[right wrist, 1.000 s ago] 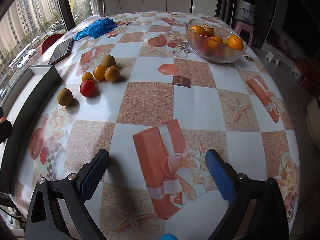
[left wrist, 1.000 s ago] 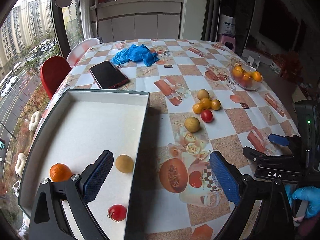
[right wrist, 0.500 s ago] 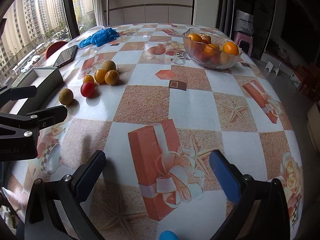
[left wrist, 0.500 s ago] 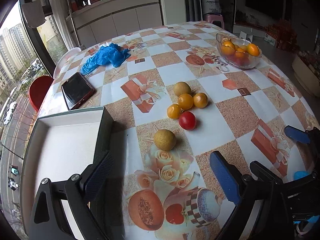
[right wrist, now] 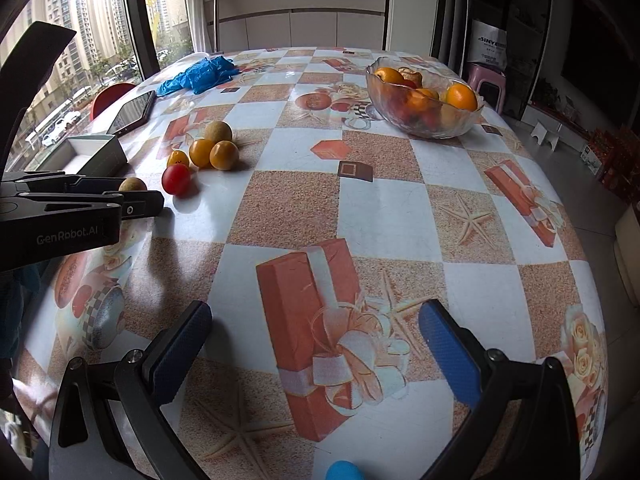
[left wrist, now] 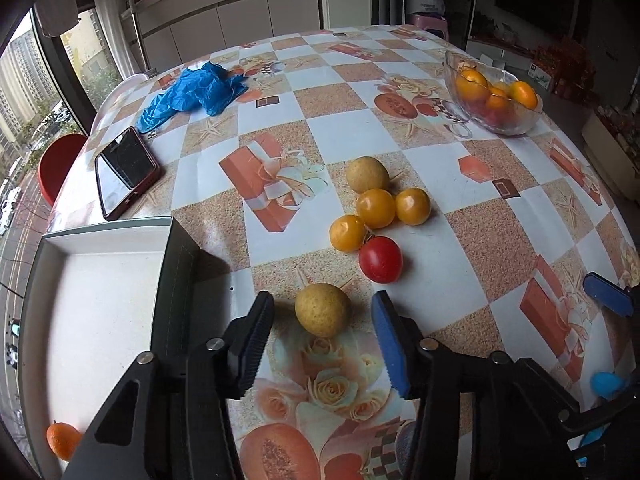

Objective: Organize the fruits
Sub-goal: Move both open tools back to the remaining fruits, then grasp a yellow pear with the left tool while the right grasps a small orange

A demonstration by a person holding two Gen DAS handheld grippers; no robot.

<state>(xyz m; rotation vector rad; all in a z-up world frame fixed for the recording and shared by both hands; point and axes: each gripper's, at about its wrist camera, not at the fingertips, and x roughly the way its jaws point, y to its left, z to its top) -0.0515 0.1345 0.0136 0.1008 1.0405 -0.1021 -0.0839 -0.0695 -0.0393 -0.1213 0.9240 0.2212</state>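
My left gripper [left wrist: 323, 322] is open with its jaws on either side of a yellow-green round fruit [left wrist: 322, 309] on the table, not touching it. Beyond it lie a red tomato [left wrist: 380, 259], three yellow-orange fruits [left wrist: 375, 208] and another yellow-green fruit [left wrist: 367, 174]. The white box [left wrist: 100, 300] at the left holds an orange [left wrist: 62, 440] near its front corner. My right gripper [right wrist: 316, 340] is open and empty over the tablecloth. The left gripper also shows in the right wrist view [right wrist: 132, 196], beside the same fruit [right wrist: 133, 185].
A glass bowl [left wrist: 496, 98] of oranges stands at the far right. A phone [left wrist: 126, 170] and blue gloves [left wrist: 192, 94] lie at the far left. A red chair [left wrist: 56, 160] stands off the table's left edge.
My left gripper has swung from over the white box to the right and down, and its jaws have narrowed around the yellow-green fruit. The right gripper has shifted only slightly.
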